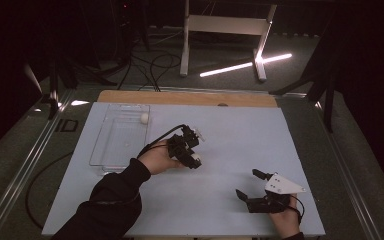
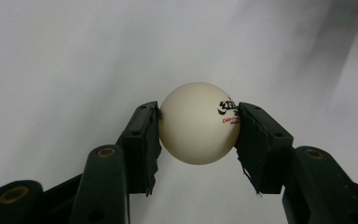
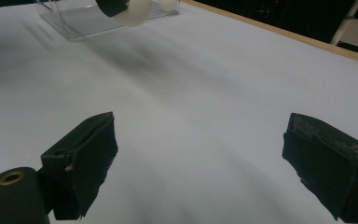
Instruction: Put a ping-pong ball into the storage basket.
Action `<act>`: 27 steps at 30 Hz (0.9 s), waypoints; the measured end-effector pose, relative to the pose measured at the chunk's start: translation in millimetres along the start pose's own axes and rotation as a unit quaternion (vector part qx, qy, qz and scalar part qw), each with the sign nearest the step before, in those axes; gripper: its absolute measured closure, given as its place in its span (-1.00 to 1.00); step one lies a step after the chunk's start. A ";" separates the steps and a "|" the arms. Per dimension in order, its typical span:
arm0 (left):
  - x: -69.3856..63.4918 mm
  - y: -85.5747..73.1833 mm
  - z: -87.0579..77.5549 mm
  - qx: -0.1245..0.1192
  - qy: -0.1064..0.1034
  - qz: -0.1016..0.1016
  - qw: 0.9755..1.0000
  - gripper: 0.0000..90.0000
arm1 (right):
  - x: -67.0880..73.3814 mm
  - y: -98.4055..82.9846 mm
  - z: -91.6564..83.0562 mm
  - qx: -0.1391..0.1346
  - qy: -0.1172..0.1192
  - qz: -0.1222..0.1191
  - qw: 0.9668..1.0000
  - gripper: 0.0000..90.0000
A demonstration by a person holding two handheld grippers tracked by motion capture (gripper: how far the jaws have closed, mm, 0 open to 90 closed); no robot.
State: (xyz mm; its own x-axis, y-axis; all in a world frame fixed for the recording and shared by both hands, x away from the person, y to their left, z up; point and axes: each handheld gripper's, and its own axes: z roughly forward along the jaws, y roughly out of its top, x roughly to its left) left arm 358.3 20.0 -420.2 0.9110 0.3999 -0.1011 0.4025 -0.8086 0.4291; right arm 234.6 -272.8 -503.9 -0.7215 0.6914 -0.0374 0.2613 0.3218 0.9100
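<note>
L gripper (image 2: 198, 123) clamps white ball (image 2: 198, 122) btwn its pads, above pale blue mat (image 1: 230, 145). Clear tray (image 1: 121, 135) w/ 2nd ball (image 1: 144, 118) just beyond it. R gripper (image 3: 200, 163) open, nothing btwn jaws. Room dark; white frame (image 1: 225, 25) behind table.

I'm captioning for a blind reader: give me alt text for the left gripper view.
A white ping-pong ball with black and red print is clamped in the left gripper, one black pad on each side. Behind it lies the plain pale table surface.
</note>
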 end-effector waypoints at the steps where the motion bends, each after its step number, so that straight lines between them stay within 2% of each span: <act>1: -0.9 -0.3 -0.9 0.001 -0.001 0.003 1.000 0.16 | -0.1 0.0 -0.1 0.000 0.000 0.000 1.000 -0.78; 3: -1.7 -1.1 -2.8 0.001 -0.010 0.009 1.000 0.16 | 0.0 0.0 0.0 0.000 -0.001 0.000 1.000 -0.78; 5: -2.2 -1.4 -4.1 0.001 -0.009 0.011 1.000 0.16 | 0.0 0.1 -0.2 0.000 0.000 0.000 1.000 -0.78; 10: -4.4 -4.3 -12.9 -0.005 -0.023 0.021 1.000 0.16 | -0.1 0.1 -0.6 0.000 -0.001 0.000 1.000 -0.78; 12: -5.6 -5.9 -17.1 -0.010 -0.033 0.033 0.999 0.16 | 0.0 0.2 -0.6 -0.001 0.000 0.000 1.000 -0.78; 19: -8.1 -10.3 -30.6 -0.014 -0.027 0.042 0.999 0.16 | 0.1 0.3 -0.8 -0.001 -0.001 -0.001 1.000 -0.78; 22: -11.4 -12.2 -35.3 -0.013 -0.028 0.059 0.998 0.16 | 0.6 0.6 -1.0 -0.003 -0.002 0.001 1.000 -0.78; 27: -15.0 -12.9 -42.8 -0.013 -0.035 0.074 0.997 0.16 | 0.7 0.5 -0.7 0.000 -0.002 0.000 1.000 -0.78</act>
State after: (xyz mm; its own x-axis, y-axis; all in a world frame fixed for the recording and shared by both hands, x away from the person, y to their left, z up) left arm 335.6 42.9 -385.8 0.9648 0.2443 -0.0970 0.2609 -0.8451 0.4666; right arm 233.7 -272.6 -503.2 -0.7186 0.6943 -0.0400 0.2603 0.3219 0.9103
